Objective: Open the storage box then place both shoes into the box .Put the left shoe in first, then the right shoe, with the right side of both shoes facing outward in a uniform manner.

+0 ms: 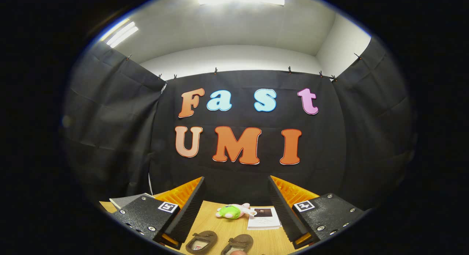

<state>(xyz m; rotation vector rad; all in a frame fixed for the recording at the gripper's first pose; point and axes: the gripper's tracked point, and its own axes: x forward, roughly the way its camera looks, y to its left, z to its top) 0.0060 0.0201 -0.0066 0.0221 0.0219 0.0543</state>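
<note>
Tongs [236,196] hover spread and empty above two small shoes [219,243], which look light and soft, best pinched at the heel rim.

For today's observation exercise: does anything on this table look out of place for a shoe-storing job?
Yes. A plush toy lies on its side on the wooden table, beside a printed card, beyond the two shoes; neither belongs to shoe storage. The gripper hangs above with jaws open, holding nothing.
</note>
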